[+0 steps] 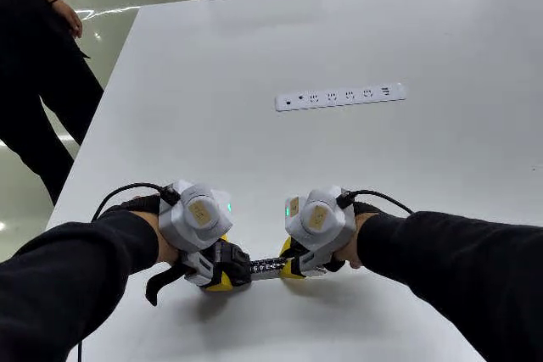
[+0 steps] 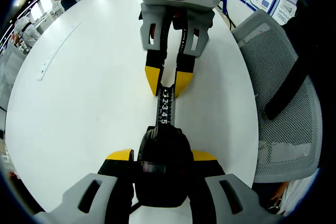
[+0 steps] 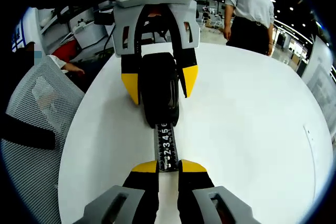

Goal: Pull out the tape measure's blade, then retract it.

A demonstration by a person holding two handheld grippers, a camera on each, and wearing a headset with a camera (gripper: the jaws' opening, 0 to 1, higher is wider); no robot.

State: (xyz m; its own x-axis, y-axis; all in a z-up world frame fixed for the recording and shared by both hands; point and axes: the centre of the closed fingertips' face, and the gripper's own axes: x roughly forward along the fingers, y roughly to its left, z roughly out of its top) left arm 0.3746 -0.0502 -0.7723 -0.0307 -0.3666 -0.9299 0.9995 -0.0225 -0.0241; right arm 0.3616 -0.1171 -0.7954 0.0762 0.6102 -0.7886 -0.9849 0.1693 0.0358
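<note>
1. White table [image 1: 339,40]: the tape measure [image 1: 233,262] lies at its near edge, between my grippers.
2. Case [image 2: 160,174]: hard and probably weighty. My left gripper [image 2: 160,156] clamps its sides.
3. Blade [image 3: 165,142]: thin, springy, likely slippery. My right gripper [image 3: 167,167] pinches its end flat, the best hold.

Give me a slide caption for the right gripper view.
Right tongs pinch the blade by its tip, a short length drawn from the black tape measure held in the left tongs.
</note>
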